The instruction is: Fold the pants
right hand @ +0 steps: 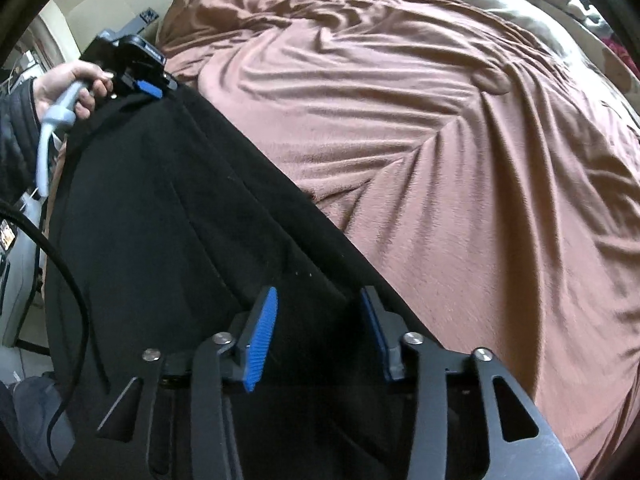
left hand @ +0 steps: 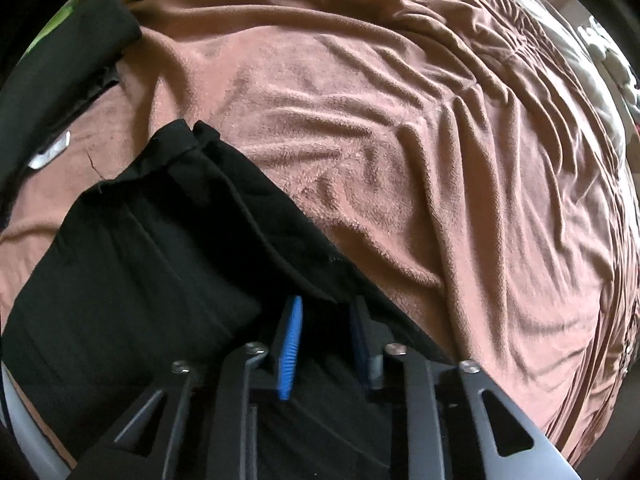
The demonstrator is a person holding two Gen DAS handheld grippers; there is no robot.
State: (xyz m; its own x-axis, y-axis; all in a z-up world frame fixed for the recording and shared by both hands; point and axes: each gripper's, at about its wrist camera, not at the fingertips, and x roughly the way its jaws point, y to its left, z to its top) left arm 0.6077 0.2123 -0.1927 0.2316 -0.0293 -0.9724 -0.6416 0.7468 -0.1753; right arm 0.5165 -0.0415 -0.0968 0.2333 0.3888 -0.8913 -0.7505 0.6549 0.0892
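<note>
The black fabric pants [right hand: 168, 208] are stretched lengthwise between the left tongs [right hand: 150, 89] and right tongs [right hand: 320, 320] above the rumpled pink fleece bedspread [right hand: 460, 160]. Both tongs are seen parted over cloth; whether an edge is pinched cannot be told.

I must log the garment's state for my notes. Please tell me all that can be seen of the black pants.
The pants are plain black, of soft matte cloth, with seams and a hemmed edge showing. They lie as a long creased band on the brown blanket. The left gripper and the right gripper each have cloth between their blue pads, with a gap showing. No pattern shows.
</note>
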